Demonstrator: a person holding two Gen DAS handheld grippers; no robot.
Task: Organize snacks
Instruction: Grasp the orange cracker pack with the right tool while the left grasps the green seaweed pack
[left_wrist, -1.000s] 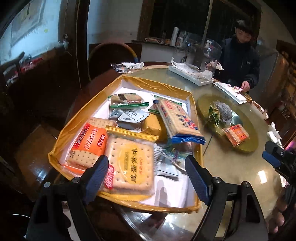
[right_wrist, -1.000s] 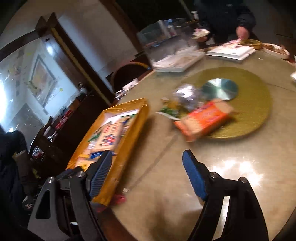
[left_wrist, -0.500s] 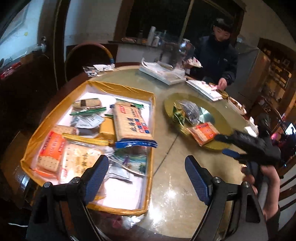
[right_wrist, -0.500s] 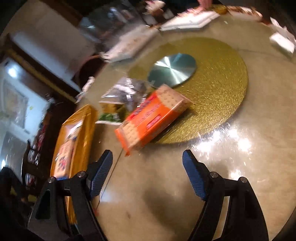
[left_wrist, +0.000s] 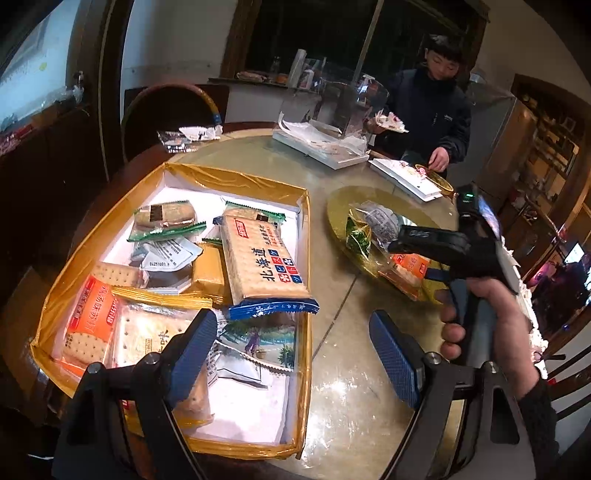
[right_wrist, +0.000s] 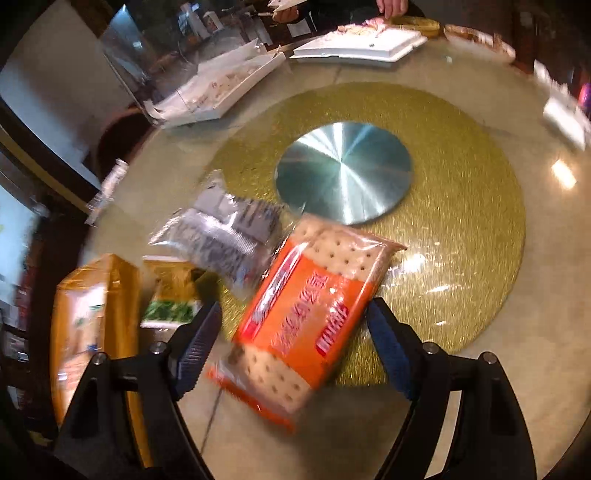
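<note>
Currently my left tongs hang released over the gold tray of sorted snacks. My right tongs, spread wide, straddle the orange cracker pack lying on the gold mat; closing squarely on it comes next, I judge. Blur hides whether the pads touch it.

An orange plastic-wrapped pack of square crackers lies flat, tilted diagonally, half on the rim of the round gold mat and half on the glass tabletop. Just beside it sit a clear silvery snack bag and a green-and-gold packet. Over in the gold-lined open box, a blue-ended cracker pack rests on top of the pile, with an orange cracker pack and a green-wrapped biscuit lying flat.
</note>
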